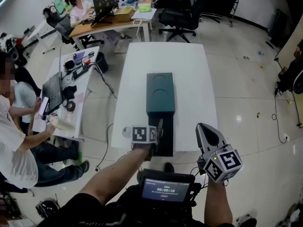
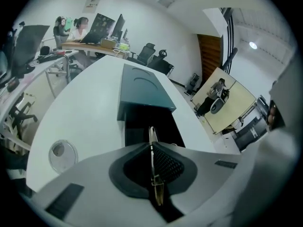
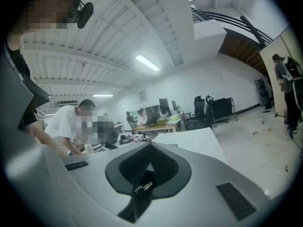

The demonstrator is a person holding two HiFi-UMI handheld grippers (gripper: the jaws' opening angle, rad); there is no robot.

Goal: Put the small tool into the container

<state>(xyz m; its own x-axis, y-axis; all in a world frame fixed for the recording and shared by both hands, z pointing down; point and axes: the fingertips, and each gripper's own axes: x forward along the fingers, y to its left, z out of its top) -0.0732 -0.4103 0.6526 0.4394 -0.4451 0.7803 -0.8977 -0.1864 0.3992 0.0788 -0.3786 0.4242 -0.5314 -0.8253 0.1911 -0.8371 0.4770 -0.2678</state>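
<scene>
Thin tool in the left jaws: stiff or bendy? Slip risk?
The small tool looks like a thin metal strip, straight in the left gripper's jaws: probably stiff and light. Its smooth, narrow faces may pivot or slip. Flat, so unlikely to roll.

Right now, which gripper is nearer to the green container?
Left. The left gripper, shut on the small tool, hangs over the green container at its open black drawer; the right gripper is apart, by the table corner.
</scene>
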